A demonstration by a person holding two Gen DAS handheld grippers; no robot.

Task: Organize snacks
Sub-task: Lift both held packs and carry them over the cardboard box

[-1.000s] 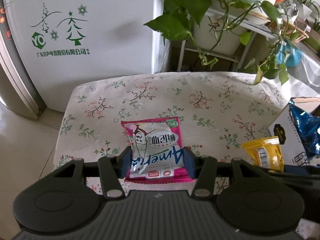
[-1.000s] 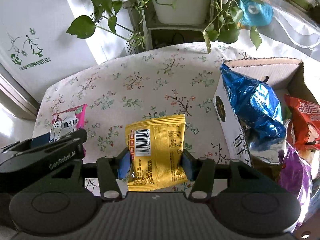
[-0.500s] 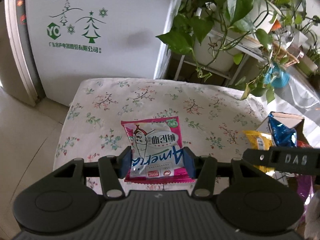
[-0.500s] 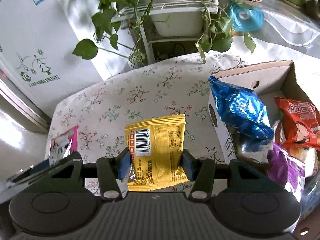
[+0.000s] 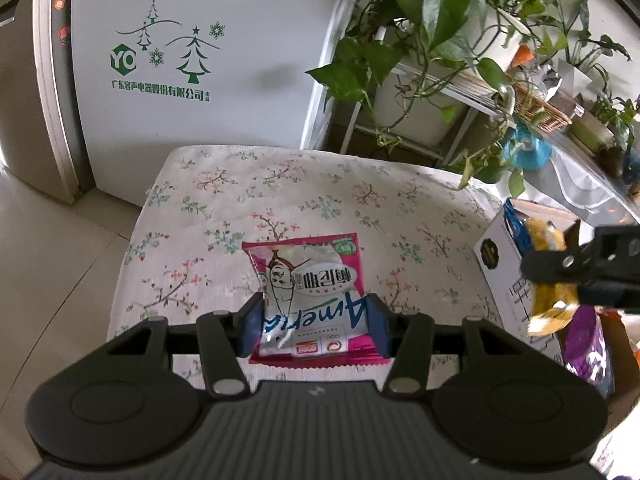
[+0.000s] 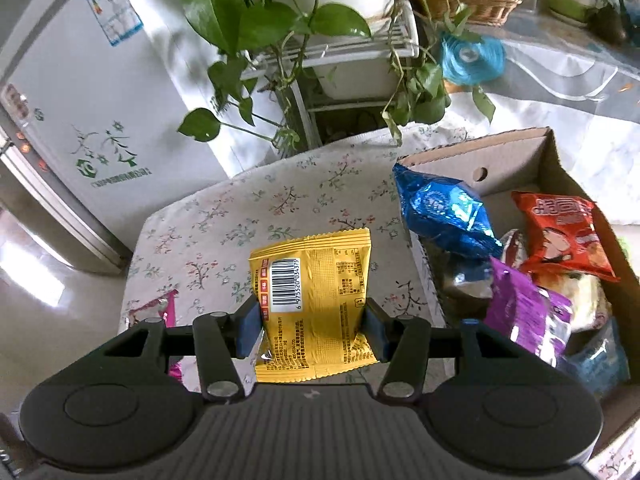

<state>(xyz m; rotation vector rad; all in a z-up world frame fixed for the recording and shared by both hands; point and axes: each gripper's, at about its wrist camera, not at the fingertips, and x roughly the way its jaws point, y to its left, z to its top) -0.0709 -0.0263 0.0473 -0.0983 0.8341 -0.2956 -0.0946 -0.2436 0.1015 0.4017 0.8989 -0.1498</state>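
With left gripper (image 5: 314, 326) clamping pink packet (image 5: 308, 280) and right gripper (image 6: 310, 330) clamping yellow packet (image 6: 316, 288), release each over the box (image 6: 552, 152) at frame right (one at a time).

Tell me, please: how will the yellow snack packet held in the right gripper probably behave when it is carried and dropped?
The yellow packet is thin, creased film, so it probably flexes and weighs little. The right gripper pinches only its lower part, yet the top stands up, so it seems fairly stiff. Its glossy surface may slip.
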